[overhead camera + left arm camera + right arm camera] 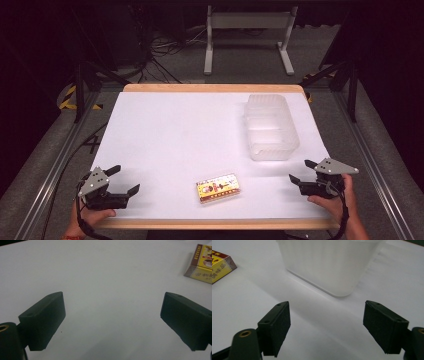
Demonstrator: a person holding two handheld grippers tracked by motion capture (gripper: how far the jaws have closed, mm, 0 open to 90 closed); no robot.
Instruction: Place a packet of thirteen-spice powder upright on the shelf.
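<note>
Tongs first: left tongs [121,181] and right tongs [299,171] both released, jaws wide, empty, low over the near corners of the white desk [165,130]. Between them, near the front edge, a small yellow-and-red box [219,188] lies flat. Farther back on the right, a translucent plastic tub [270,127], open top. Likely step: box into tub. Square jaws across the box's narrow sides; grip firmly before lifting.
</note>
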